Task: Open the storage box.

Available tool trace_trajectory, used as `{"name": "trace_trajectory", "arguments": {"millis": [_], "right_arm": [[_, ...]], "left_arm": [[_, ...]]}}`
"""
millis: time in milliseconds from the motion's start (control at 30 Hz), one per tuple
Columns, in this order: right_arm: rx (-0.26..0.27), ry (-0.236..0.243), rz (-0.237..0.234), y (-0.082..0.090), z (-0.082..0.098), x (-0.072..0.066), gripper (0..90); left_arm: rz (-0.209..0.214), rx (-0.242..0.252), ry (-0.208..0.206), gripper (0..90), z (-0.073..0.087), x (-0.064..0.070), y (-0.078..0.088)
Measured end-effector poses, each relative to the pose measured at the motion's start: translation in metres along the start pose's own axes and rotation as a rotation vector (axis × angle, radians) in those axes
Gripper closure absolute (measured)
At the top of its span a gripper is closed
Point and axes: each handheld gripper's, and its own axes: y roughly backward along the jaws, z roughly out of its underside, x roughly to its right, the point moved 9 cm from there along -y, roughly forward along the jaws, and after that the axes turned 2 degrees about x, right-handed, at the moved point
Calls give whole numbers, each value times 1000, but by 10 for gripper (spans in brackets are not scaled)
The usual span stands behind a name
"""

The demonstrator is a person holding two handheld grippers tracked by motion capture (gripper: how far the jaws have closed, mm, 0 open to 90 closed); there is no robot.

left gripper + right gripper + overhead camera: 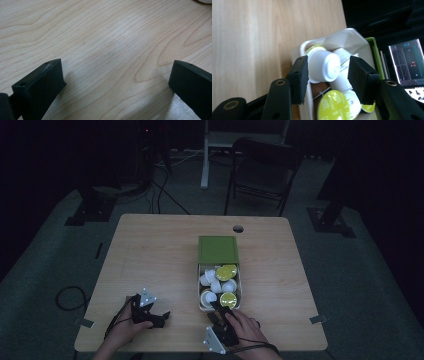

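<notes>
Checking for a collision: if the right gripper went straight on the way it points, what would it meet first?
Probably the white capsule lying between the right gripper pads in the tray; depth is unclear.

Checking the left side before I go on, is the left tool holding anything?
No, the left tool stands open over the bare table, with nothing between its jaws.

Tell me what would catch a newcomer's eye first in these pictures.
First, the open white tray sliding out of its green cardboard sleeve at the middle of the pale wooden table, packed with small white coffee capsules with yellow-green foil lids. Next, the right gripper at the tray's near end; in the right gripper view one white capsule lies between its parted black fingers. The left gripper rests open on bare wood.
</notes>
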Motion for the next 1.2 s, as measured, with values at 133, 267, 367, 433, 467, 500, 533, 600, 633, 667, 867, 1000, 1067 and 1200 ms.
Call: {"name": "trace_trajectory", "arguments": {"millis": [133, 267, 367, 433, 467, 500, 533, 600, 633, 667, 867, 1000, 1067, 1200], "right_arm": [[11, -60, 9, 2, 0, 11, 481], [21, -128, 15, 2, 2, 21, 478], [26, -197, 31, 1, 5, 29, 487], [32, -249, 45, 1, 8, 35, 488], [34, -266, 52, 1, 9, 38, 487], [36, -286, 59, 1, 11, 40, 487], [38, -302, 66, 2, 13, 43, 486], [37, -341, 75, 2, 17, 48, 469], [40, -363, 79, 2, 18, 50, 468], [39, -386, 83, 2, 21, 53, 461], [59, -566, 103, 3, 34, 67, 456], [58, -639, 147, 5, 45, 78, 456], [62, -670, 165, 7, 50, 83, 456], [65, -756, 196, 10, 61, 90, 456]], "left_arm": [[0, 0, 0, 1, 0, 0, 0], [0, 0, 0, 2, 0, 0, 0], [0, 0, 0, 1, 0, 0, 0], [0, -1, 0, 2, 0, 0, 0], [0, 0, 0, 2, 0, 0, 0], [0, 0, 0, 2, 0, 0, 0], [0, -1, 0, 1, 0, 0, 0], [0, -1, 0, 1, 0, 0, 0], [0, -1, 0, 2, 0, 0, 0], [0, 0, 0, 1, 0, 0, 0], [0, -1, 0, 2, 0, 0, 0], [0, -1, 0, 2, 0, 0, 0], [0, -1, 0, 2, 0, 0, 0], [0, -1, 0, 2, 0, 0, 0]]}}
